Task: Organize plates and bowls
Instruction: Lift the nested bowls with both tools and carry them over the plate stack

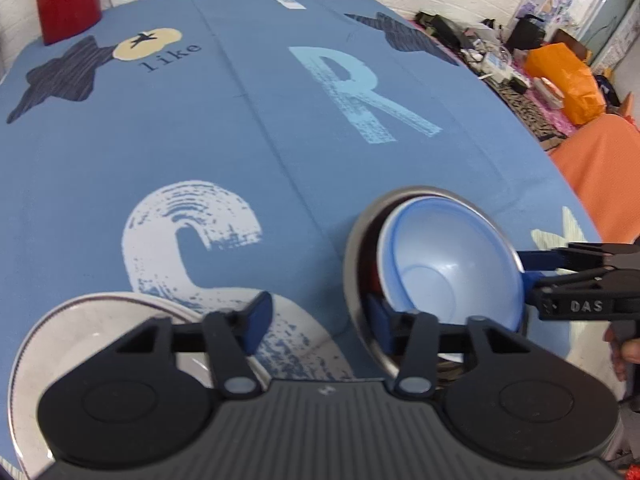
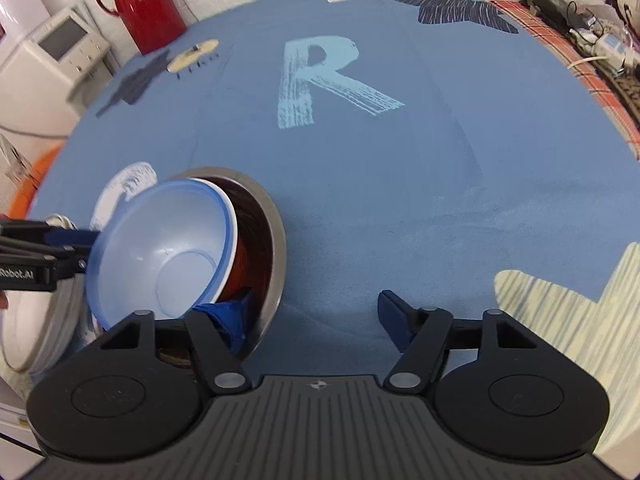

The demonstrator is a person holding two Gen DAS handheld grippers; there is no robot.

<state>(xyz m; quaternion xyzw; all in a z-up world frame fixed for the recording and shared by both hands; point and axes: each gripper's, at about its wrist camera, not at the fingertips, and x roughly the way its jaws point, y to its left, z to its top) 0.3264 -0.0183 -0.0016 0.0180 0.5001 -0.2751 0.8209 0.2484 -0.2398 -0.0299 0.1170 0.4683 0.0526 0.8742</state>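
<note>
A: What's on the blue tablecloth (image 1: pixel 240 128)?
B: A steel bowl (image 2: pixel 276 240) holding a red one, with the pale blue bowl (image 2: pixel 168 248) tilted inside; a white plate (image 1: pixel 100 328) lies just left.
A: Grippers?
B: Left gripper (image 1: pixel 320 320) and right gripper (image 2: pixel 316 316) both spread wide, gripping nothing, each with one finger inside the steel rim.

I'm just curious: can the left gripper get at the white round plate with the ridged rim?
Probably yes. The white round plate lies bare right below the open left gripper. Only its right finger, seemingly dipping into the steel bowl, would need lifting out first.
</note>
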